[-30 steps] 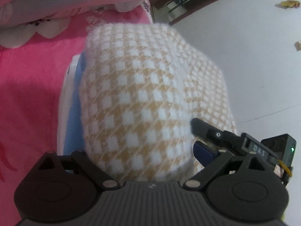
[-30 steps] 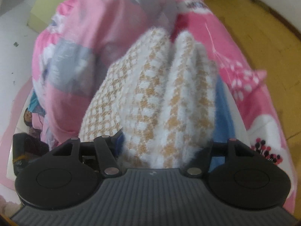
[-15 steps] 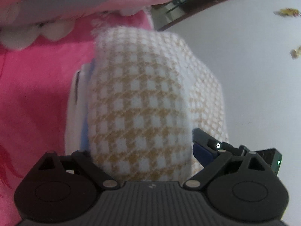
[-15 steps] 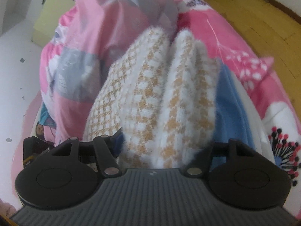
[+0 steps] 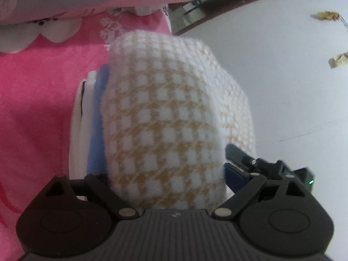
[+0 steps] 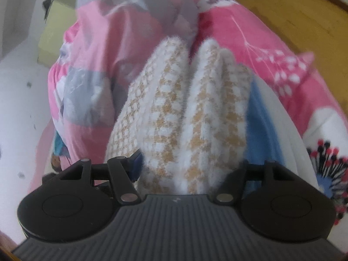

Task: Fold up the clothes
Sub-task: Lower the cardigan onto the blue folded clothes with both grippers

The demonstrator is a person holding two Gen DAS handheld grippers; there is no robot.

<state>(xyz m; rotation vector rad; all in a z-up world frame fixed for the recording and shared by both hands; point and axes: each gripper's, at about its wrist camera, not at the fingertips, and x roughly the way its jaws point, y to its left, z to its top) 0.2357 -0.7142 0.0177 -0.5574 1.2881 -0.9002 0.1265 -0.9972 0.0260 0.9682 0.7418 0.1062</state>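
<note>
A folded fuzzy sweater with a tan-and-white check [image 5: 165, 126] fills the gap between the fingers of my left gripper [image 5: 165, 174]. Its jaws are closing a little on the thick bundle, and the cloth hides the fingertips. My right gripper [image 6: 189, 167] is shut on the other end of the same sweater [image 6: 191, 113], which stands in two plump folds. The right gripper [image 5: 256, 167] also shows at the sweater's right side in the left wrist view. The bundle rests against a folded blue garment [image 6: 261, 130] and a white one [image 6: 289, 134].
A pink bedspread [image 5: 32, 108] with white flower prints lies under the clothes. A pink and grey quilt [image 6: 87, 76] is heaped at the far end. White floor [image 5: 282, 65] runs beside the bed, wooden flooring [image 6: 293, 10] on the other side. A yellow-green box [image 6: 54, 28] stands beyond the quilt.
Both grippers have shifted a little with the sweater in them. In the left wrist view the bundle has slid right, and more of the pink bedspread shows beside it.
</note>
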